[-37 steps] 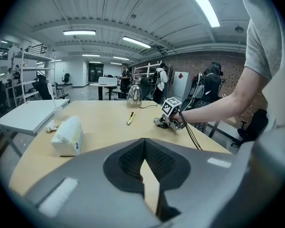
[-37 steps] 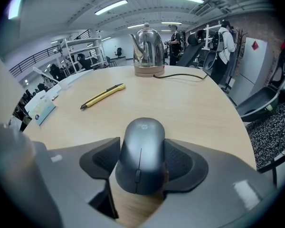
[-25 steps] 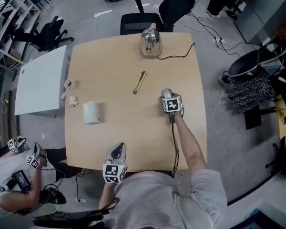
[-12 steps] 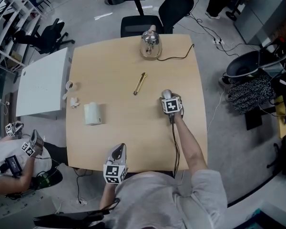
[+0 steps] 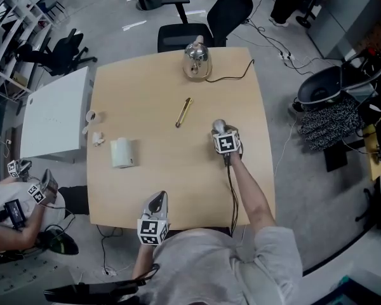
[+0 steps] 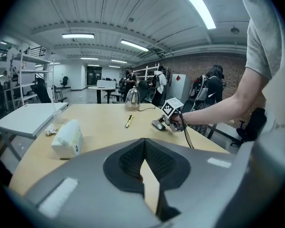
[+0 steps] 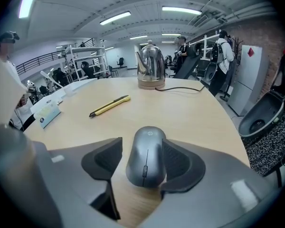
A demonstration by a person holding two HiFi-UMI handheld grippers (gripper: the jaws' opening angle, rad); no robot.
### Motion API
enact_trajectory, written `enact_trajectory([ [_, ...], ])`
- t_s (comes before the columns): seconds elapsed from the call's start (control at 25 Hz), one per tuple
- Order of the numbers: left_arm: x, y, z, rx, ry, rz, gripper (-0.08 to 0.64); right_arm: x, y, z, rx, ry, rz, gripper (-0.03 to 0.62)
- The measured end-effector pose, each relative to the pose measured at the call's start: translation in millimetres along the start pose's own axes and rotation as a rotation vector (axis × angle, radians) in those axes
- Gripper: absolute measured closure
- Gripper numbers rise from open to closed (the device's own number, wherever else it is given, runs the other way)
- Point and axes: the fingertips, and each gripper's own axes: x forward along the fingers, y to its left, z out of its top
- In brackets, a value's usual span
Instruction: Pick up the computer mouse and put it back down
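Closing jaws of the right gripper point(image 7: 141, 148) around the grey mouse point(image 7: 146, 161) on the table point(image 7: 194, 113), one pad not touching yet; left gripper point(image 6: 143, 147) pinched shut.

Overhead, the mouse point(image 5: 219, 124) is hidden except for its far end.

The computer mouse point(image 7: 147, 158) is dark grey; the table point(image 5: 152, 183) under it is pale tan wood. At the far edge, the kettle point(image 5: 197, 59) is shiny silver. The pen point(image 5: 184, 111) is yellow with a black tip. The tissue pack point(image 5: 122, 152) at the left is off-white. The cloth point(image 5: 330, 122) at the right is speckled black and white.
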Motion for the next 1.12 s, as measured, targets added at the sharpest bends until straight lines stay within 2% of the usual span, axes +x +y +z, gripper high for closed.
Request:
enact_trajectory([
  [0.6, -6.3, -5.5, 2.3, 0.002, -0.024, -0.015, 0.54, -46.7, 6.8, 5.1, -0.011, -0.092, -0.048, 0.458],
  [1.12, -8.5, -7.1, 7.3, 0.033, -0.043, -0.059, 0.54, -91.2, 16.9, 6.7, 0.05, -0.192, -0.08, 0.526],
])
